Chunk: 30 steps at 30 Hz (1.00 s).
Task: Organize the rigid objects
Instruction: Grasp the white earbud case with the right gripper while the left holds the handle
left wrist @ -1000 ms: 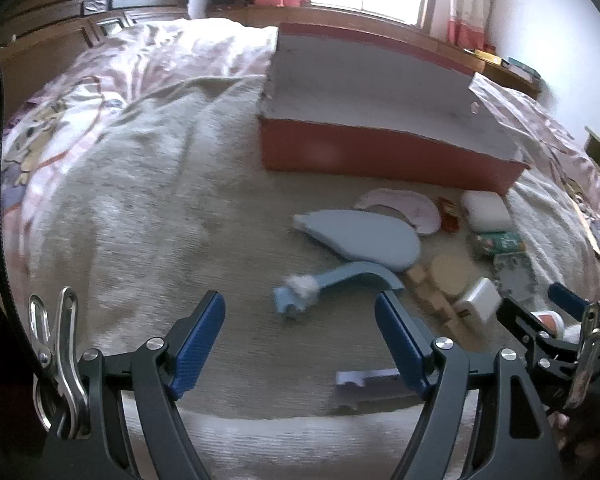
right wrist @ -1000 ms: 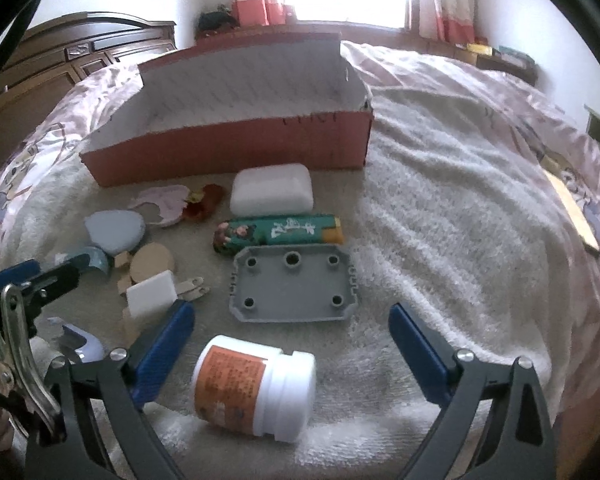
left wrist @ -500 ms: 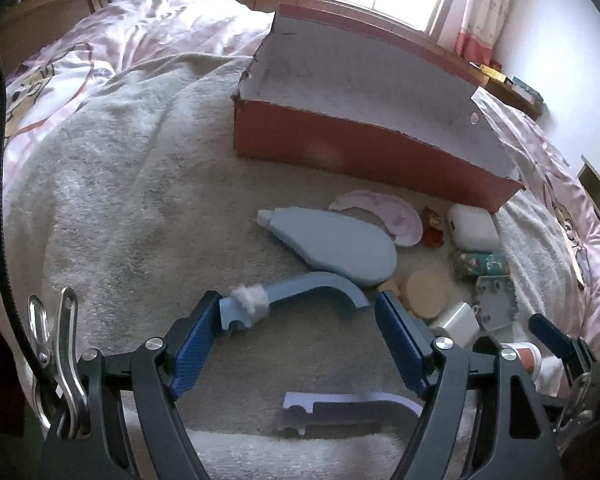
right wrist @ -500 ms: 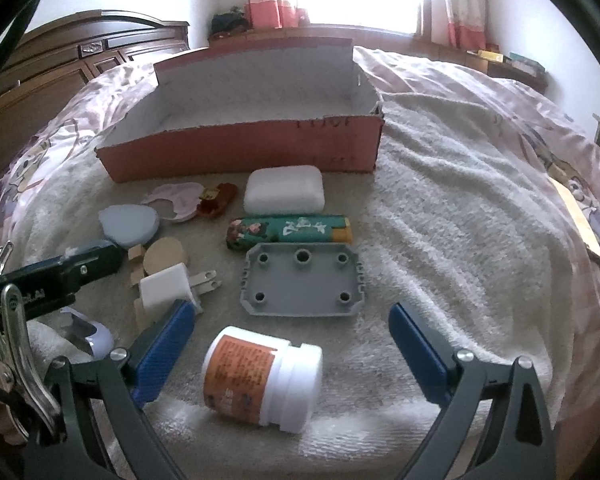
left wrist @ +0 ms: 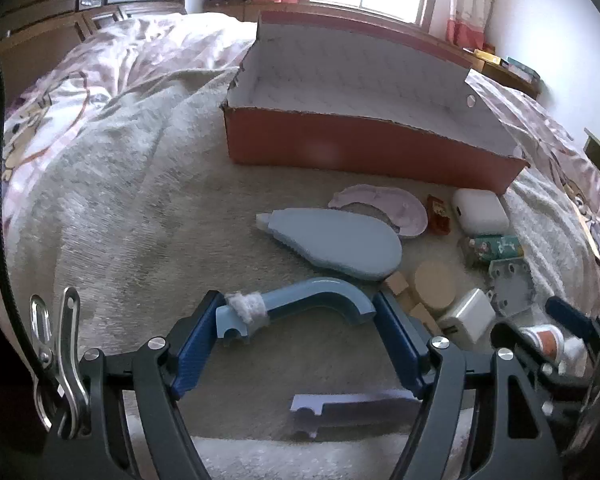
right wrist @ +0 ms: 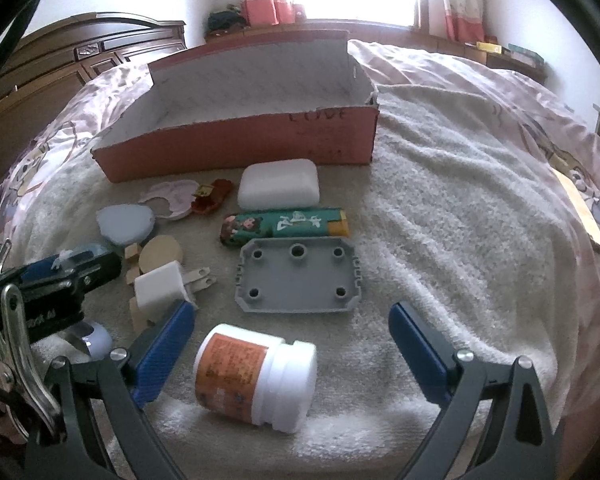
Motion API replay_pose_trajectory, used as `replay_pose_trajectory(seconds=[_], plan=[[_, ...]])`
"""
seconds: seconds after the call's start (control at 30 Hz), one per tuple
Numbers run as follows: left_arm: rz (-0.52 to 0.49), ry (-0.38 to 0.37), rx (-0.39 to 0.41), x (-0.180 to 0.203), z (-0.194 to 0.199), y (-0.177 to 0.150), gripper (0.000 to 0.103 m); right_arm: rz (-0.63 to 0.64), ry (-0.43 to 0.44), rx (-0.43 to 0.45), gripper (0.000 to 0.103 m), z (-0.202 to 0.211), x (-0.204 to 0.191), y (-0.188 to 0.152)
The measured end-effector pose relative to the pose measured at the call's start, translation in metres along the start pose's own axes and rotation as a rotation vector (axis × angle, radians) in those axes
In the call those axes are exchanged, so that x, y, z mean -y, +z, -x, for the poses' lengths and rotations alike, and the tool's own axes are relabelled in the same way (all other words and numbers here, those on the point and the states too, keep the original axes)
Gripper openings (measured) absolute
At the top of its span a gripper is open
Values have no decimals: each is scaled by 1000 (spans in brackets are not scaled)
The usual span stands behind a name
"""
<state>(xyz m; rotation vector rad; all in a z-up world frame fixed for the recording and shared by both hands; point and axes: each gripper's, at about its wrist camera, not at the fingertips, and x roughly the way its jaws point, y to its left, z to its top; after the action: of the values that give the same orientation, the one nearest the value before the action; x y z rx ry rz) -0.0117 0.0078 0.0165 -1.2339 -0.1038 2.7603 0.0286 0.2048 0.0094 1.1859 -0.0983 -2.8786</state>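
A blue curved plastic piece (left wrist: 300, 300) with white wrap near one end lies on the towel between the pads of my left gripper (left wrist: 296, 340), which stands wide and touches its ends. My right gripper (right wrist: 288, 352) is open around a white bottle with an orange label (right wrist: 256, 380) lying on its side, not touching it. An open red cardboard box (left wrist: 364, 152) stands beyond the objects; it also shows in the right wrist view (right wrist: 236, 144).
On the towel lie a blue teardrop-shaped piece (left wrist: 336, 240), a pink curved piece (left wrist: 384, 208), a white case (right wrist: 278, 184), a green tube (right wrist: 284, 228), a grey plate with holes (right wrist: 298, 276), a white plug (right wrist: 164, 288), wooden pieces (right wrist: 160, 256) and a lavender piece (left wrist: 348, 408).
My left gripper has moved forward so the blue curved piece now lies between its pads. My right gripper has crept closer to the white bottle.
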Motion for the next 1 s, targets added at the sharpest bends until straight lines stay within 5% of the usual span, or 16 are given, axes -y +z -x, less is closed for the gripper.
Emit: replay_pose_trajectory(seconds=[0.57, 0.77, 1.0], plan=[[-24, 28, 6, -2, -3, -5, 77, 6, -21, -58, 79, -41, -1, 60], [-27, 28, 8, -2, -3, -6, 77, 38, -3, -77, 64, -49, -11, 66], [-28, 29, 8, -1, -3, -6, 77, 52, 2, -71, 59, -53, -11, 65]])
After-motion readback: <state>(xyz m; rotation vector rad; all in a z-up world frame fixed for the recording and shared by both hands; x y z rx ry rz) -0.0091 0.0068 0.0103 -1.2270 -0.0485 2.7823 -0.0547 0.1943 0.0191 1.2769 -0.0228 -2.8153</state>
